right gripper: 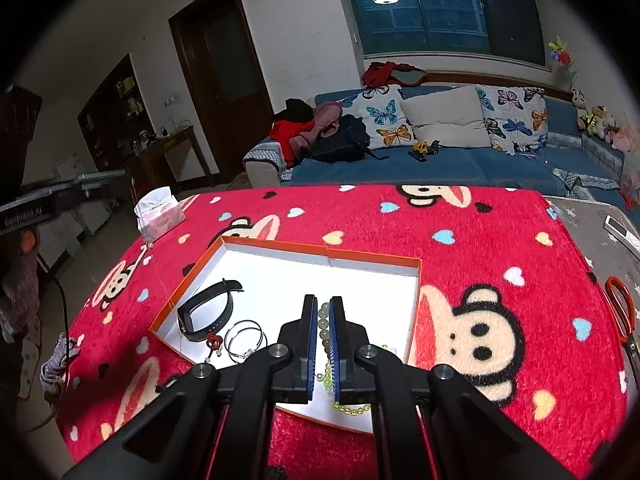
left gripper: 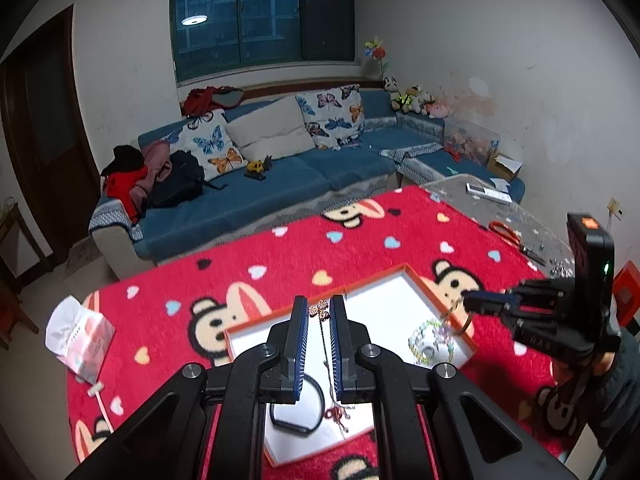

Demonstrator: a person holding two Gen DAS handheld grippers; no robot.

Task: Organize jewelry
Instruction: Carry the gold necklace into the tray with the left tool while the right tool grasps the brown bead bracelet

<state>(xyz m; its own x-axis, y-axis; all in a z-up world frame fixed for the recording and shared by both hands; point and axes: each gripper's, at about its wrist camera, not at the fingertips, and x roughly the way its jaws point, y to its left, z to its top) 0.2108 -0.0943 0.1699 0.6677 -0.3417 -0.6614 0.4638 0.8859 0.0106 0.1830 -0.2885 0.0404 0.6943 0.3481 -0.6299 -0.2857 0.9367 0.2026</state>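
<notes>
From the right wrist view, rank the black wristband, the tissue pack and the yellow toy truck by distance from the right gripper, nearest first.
1. Black wristband: inside the orange-rimmed tray, just left of the right gripper.
2. Tissue pack: far-left edge of the red blanket.
3. Yellow toy truck: on the blue sofa, beyond the table.

Left tongs [left gripper: 319,312] clamped, angled down; right tongs [right gripper: 324,312] likewise

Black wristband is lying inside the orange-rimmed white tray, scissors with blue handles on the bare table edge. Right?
Not quite: the scissors have orange-red handles, not blue, as the right wrist view shows. The black wristband does lie inside the orange-rimmed white tray, and the scissors are on the bare table edge.
</notes>
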